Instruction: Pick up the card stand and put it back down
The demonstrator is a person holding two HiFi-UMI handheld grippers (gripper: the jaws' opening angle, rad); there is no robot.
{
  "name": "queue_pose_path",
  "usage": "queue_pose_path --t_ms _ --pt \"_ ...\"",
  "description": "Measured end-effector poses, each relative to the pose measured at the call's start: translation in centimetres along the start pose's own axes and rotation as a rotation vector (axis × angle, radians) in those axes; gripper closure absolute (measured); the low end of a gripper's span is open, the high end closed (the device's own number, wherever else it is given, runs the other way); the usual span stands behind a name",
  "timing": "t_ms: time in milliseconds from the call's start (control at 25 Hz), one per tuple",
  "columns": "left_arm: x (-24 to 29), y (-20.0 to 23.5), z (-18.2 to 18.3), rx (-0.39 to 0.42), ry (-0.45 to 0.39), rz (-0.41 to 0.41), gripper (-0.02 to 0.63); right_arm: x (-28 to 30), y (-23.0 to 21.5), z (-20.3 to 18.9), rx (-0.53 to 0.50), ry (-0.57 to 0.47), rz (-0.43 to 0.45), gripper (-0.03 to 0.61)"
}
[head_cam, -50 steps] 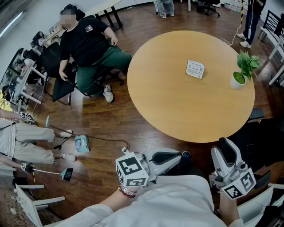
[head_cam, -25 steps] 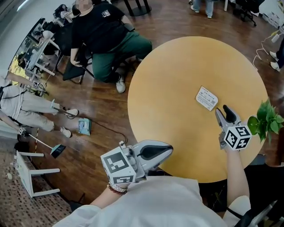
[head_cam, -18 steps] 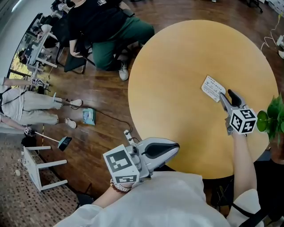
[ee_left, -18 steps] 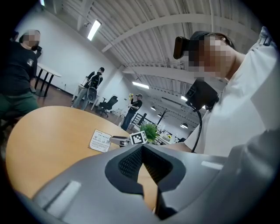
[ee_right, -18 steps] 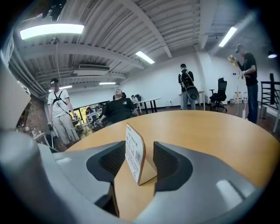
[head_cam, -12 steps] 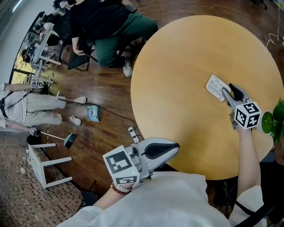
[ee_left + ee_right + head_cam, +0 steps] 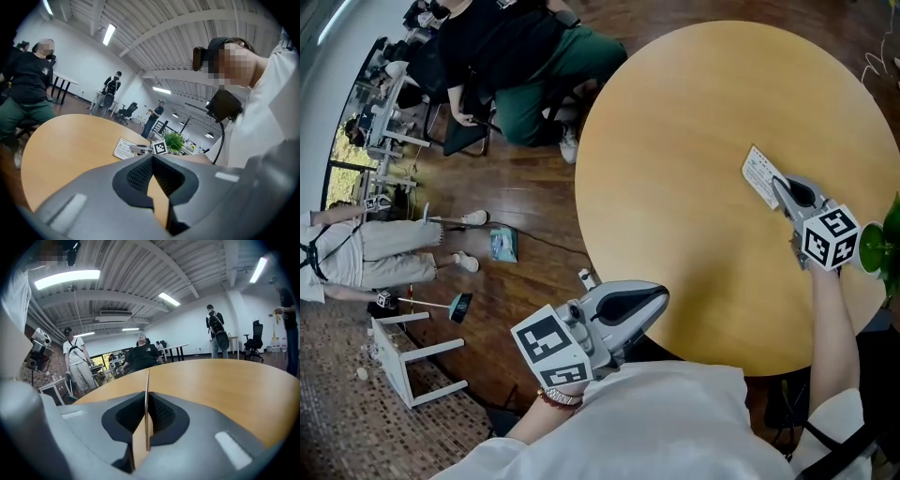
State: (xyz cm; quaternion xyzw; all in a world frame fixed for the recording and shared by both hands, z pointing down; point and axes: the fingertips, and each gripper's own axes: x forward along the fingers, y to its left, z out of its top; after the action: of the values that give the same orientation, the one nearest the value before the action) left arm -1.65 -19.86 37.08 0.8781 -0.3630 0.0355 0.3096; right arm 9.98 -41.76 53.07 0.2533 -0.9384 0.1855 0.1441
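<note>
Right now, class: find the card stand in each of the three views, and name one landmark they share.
Head view: card stand, right of centre.
Left gripper view: stand just left of centre.
Right gripper view: stand a thin edge-on sliver, centre.
Shared landmark: round table.

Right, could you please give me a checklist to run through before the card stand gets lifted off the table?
1. Right gripper shut on the card stand: ok. Its jaws have just been closing, and the stand's thin edge sits between them.
2. Stand upright in the grip: ok, its edge stands vertical in the right gripper view.
3. Stand's base resting on the round table: cannot tell.
4. Potted plant apart from the right gripper: ok, though it is close beside the marker cube.
5. Left gripper out of the way: ok. It is shut, empty, and at the table's near edge.
</note>
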Motion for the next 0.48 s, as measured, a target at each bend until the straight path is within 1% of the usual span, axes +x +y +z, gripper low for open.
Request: queue_pose_path --t_ms 80,200,360,480 --pt "0.6 0.5 0.0 0.005 0.001 -0.012 0.614 -0.2 0.3 0.5 -0.012 -0.017 0.012 0.557" --pt "0.8 1.3 0.2 0.019 -0.005 -0.025 0.614 -1.2 1.8 2.1 0.004 -0.079 0.022 0.557" --pt "-0.4 0.7 -0.1 0.049 -0.036 -0.067 0.614 -5.9 7.3 4.1 0.019 -0.205 0.031 0.557" --pt "-0.7 -0.1 -0.2 0.074 -0.062 -0.114 0.614 -9.4 10.6 5.3 0.025 -0.275 0.010 0.557"
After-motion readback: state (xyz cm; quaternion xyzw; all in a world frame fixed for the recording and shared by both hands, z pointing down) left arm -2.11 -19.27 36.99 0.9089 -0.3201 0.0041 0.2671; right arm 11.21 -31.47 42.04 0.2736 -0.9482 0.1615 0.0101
